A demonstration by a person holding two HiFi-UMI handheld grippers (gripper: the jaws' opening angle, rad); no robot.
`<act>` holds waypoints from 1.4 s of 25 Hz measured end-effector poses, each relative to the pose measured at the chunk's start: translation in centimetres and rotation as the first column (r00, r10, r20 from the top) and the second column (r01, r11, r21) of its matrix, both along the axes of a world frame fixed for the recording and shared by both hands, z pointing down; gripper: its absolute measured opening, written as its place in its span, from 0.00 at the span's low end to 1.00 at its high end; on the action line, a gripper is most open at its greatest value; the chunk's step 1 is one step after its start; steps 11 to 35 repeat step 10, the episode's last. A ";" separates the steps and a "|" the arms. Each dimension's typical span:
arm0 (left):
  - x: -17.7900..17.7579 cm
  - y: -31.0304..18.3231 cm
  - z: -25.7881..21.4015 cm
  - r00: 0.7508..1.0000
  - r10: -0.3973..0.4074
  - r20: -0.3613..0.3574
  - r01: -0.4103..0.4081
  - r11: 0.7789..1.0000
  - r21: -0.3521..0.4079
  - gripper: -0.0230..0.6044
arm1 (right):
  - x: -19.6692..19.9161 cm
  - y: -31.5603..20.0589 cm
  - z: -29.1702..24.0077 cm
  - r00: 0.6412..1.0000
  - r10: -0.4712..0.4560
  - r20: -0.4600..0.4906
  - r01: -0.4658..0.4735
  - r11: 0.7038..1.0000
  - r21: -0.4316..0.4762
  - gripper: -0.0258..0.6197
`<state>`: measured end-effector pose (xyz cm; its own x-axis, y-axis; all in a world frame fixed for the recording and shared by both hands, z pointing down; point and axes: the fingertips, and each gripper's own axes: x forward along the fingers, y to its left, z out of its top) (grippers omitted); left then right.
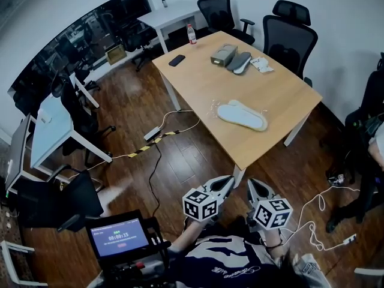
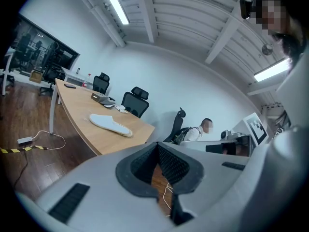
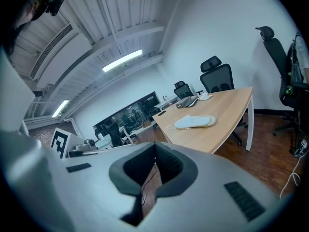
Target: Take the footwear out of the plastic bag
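Note:
A pair of white slippers in a clear plastic bag (image 1: 242,114) lies flat near the front of the wooden table (image 1: 282,98); it also shows in the left gripper view (image 2: 110,123) and the right gripper view (image 3: 194,122). Both grippers are held close to the person's body, well short of the table's near corner. The left gripper (image 1: 226,183) (image 2: 157,145) has its jaws together with nothing between them. The right gripper (image 1: 254,186) (image 3: 155,148) is likewise shut and empty. Both point toward the table.
At the table's far end lie grey footwear with a box (image 1: 231,57), a white packet (image 1: 261,64), a black phone (image 1: 176,60) and a bottle (image 1: 192,34). Office chairs (image 1: 289,36) stand behind. Cables (image 1: 157,138) trail on the floor. A screen (image 1: 120,237) sits at bottom left. A person (image 2: 203,128) sits to the right.

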<state>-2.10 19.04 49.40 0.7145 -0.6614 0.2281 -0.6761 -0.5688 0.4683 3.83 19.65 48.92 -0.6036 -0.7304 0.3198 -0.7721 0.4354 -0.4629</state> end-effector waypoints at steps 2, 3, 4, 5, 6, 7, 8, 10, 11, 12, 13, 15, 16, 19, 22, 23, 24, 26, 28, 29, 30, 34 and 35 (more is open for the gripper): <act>-0.1 -0.1 0.1 1.000 -0.003 0.005 0.003 1.000 -0.002 0.04 | -0.1 -0.2 0.0 1.000 -0.006 0.000 0.006 1.000 -0.002 0.02; -0.2 0.0 0.1 1.000 -0.005 0.007 0.005 1.000 -0.003 0.04 | -0.2 -0.2 0.1 1.000 -0.009 0.002 0.009 1.000 -0.001 0.02; -0.2 0.0 0.1 1.000 -0.007 0.008 0.007 1.000 -0.003 0.04 | -0.2 -0.1 0.1 1.000 -0.012 0.004 0.012 1.000 0.000 0.02; -0.2 0.0 0.2 1.000 -0.008 0.009 0.008 1.000 -0.003 0.04 | -0.2 0.0 0.1 1.000 -0.014 0.005 0.014 1.000 0.001 0.02; -0.1 0.0 0.2 1.000 -0.009 0.011 0.009 1.000 -0.002 0.04 | -0.1 0.0 0.2 1.000 -0.016 0.005 0.016 1.000 0.002 0.02; 0.0 0.0 0.2 1.000 -0.010 0.012 0.010 1.000 -0.002 0.04 | 0.0 0.0 0.2 1.000 -0.018 0.005 0.018 1.000 0.002 0.02; 0.0 0.0 0.2 1.000 -0.010 0.013 0.010 1.000 -0.001 0.04 | 0.0 0.0 0.2 1.000 -0.020 0.004 0.020 1.000 0.002 0.02; 0.1 -0.1 0.2 1.000 -0.011 0.016 0.011 1.000 -0.001 0.04 | 0.1 -0.1 0.2 1.000 -0.025 0.004 0.025 1.000 0.002 0.02; 0.1 -0.1 0.2 1.000 -0.011 0.016 0.011 1.000 -0.001 0.04 | 0.1 -0.1 0.2 1.000 -0.025 0.004 0.025 1.000 0.002 0.02; 0.1 -0.1 0.2 1.000 -0.011 0.016 0.011 1.000 -0.001 0.04 | 0.1 -0.1 0.2 1.000 -0.025 0.004 0.025 1.000 0.002 0.02; 0.1 -0.1 0.2 1.000 -0.011 0.016 0.011 1.000 -0.001 0.04 | 0.1 -0.1 0.2 1.000 -0.025 0.004 0.025 1.000 0.002 0.02; 0.1 -0.1 0.2 1.000 -0.011 0.016 0.011 1.000 -0.001 0.04 | 0.1 -0.1 0.2 1.000 -0.025 0.004 0.025 1.000 0.002 0.02; 0.1 -0.1 0.2 1.000 -0.011 0.016 0.011 1.000 -0.001 0.04 | 0.1 -0.1 0.2 1.000 -0.025 0.004 0.025 1.000 0.002 0.02; 0.1 -0.1 0.2 1.000 -0.011 0.016 0.011 1.000 -0.001 0.04 | 0.1 -0.1 0.2 1.000 -0.025 0.004 0.025 1.000 0.002 0.02; 0.1 -0.1 0.2 1.000 -0.011 0.016 0.011 1.000 -0.001 0.04 | 0.1 -0.1 0.2 1.000 -0.025 0.004 0.025 1.000 0.002 0.02; 0.1 -0.1 0.2 1.000 -0.011 0.016 0.011 1.000 -0.001 0.04 | 0.1 -0.1 0.2 1.000 -0.025 0.004 0.025 1.000 0.002 0.02; 0.1 -0.1 0.2 1.000 -0.011 0.016 0.011 1.000 -0.001 0.04 | 0.1 -0.1 0.2 1.000 -0.025 0.004 0.025 1.000 0.002 0.02; 0.1 -0.1 0.2 1.000 -0.011 0.016 0.011 1.000 -0.001 0.04 | 0.1 -0.1 0.2 1.000 -0.025 0.004 0.025 1.000 0.002 0.02; 0.1 -0.1 0.2 1.000 -0.011 0.016 0.011 1.000 -0.001 0.04 | 0.1 -0.1 0.2 1.000 -0.025 0.004 0.025 1.000 0.002 0.02; 0.1 -0.1 0.2 1.000 -0.011 0.016 0.011 1.000 -0.001 0.04 | 0.1 -0.1 0.2 1.000 -0.025 0.004 0.025 1.000 0.002 0.02; 0.1 -0.1 0.2 1.000 -0.011 0.016 0.011 1.000 -0.001 0.04 | 0.1 -0.1 0.2 1.000 -0.025 0.004 0.025 1.000 0.002 0.02; 0.1 -0.1 0.2 1.000 -0.011 0.016 0.011 1.000 -0.001 0.04 | 0.1 -0.1 0.2 1.000 -0.025 0.004 0.025 1.000 0.002 0.02; 0.1 -0.1 0.2 1.000 -0.011 0.016 0.011 1.000 -0.001 0.04 | 0.1 -0.1 0.2 1.000 -0.025 0.004 0.025 1.000 0.002 0.02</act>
